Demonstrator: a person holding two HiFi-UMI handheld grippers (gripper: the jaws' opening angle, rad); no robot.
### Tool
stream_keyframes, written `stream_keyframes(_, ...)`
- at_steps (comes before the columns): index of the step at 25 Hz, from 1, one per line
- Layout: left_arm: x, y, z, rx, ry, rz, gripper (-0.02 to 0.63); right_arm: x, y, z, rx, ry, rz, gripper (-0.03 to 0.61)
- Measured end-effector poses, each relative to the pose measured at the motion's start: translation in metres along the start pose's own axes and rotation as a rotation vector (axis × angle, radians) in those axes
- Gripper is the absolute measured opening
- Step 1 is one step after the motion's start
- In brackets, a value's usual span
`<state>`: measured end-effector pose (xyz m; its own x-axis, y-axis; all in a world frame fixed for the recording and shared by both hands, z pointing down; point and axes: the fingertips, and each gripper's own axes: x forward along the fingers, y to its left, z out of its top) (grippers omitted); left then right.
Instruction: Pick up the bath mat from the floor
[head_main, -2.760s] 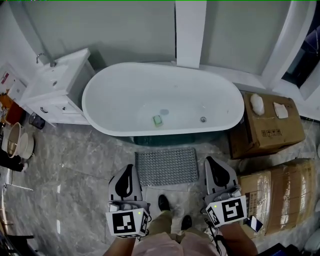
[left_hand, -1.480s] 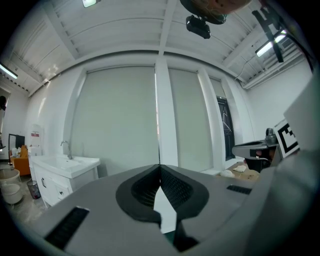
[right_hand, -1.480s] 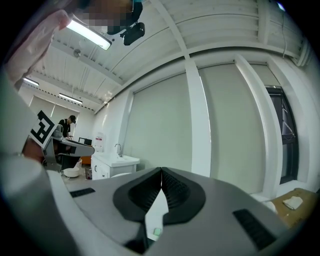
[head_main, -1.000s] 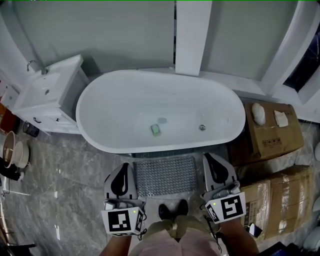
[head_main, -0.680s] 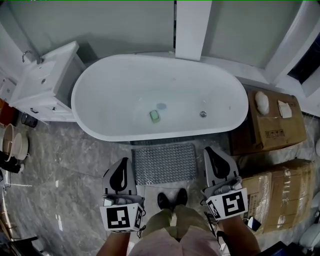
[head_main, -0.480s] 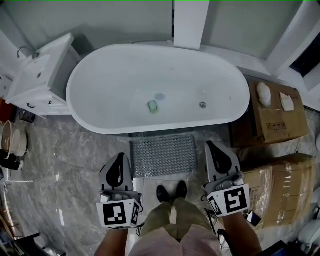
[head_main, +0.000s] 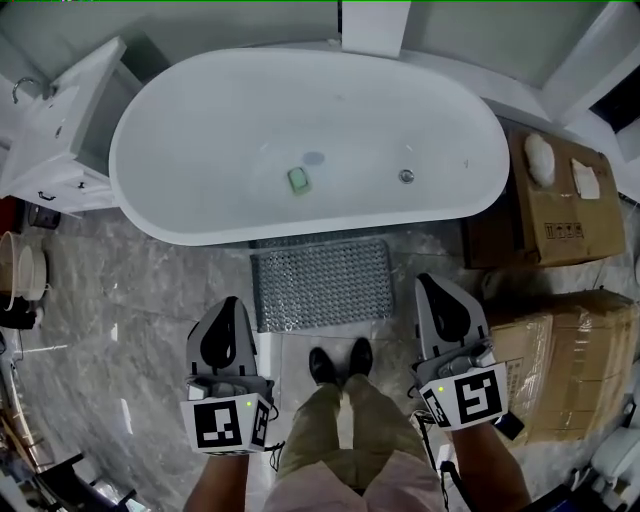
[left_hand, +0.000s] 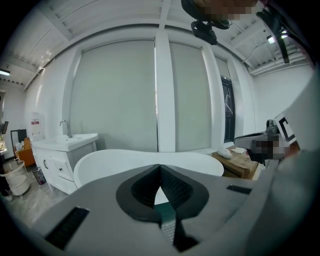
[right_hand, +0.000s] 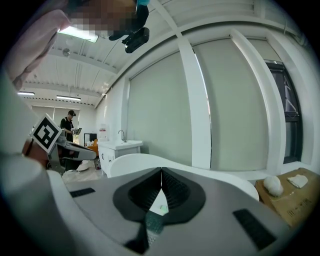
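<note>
A grey knobbly bath mat (head_main: 322, 283) lies flat on the marble floor, right against the foot of the white bathtub (head_main: 200, 120). The person's black shoes (head_main: 338, 362) stand just behind its near edge. My left gripper (head_main: 219, 318) hangs left of the mat, shut and empty. My right gripper (head_main: 443, 297) hangs right of the mat, also shut and empty. Both are held well above the floor. In both gripper views the jaws meet with nothing between them and point at the tub (left_hand: 125, 159) (right_hand: 150, 161); the mat is hidden there.
A green soap bar (head_main: 298, 180) lies in the tub near the drain (head_main: 406, 176). A white vanity (head_main: 50, 120) stands at left. Cardboard boxes (head_main: 560, 215) (head_main: 570, 350) stand at right. Buckets (head_main: 20, 275) sit at the far left. Another person (right_hand: 67, 127) stands in the background.
The person has stepped closer to the tub and mat; the tub has shifted up in the head view. Both grippers stay shut either side of the mat.
</note>
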<state>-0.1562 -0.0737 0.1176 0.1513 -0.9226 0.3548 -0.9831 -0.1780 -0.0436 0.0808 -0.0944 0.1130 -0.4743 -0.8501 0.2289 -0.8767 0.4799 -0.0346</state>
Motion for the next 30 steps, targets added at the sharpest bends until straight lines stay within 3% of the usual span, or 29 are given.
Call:
stream_keyframes(20,0.033,-0.006,-0.110,0.038,0.119,-0.067,0.025,0.017,-0.004,-0.122,-0.003,0.140,0.029,0.015)
stream_keyframes(30,0.048,-0.008,-0.161,0.047,0.146,-0.058,0.025,0.021,-0.018,-0.183,0.007,0.164,0.020,0.015)
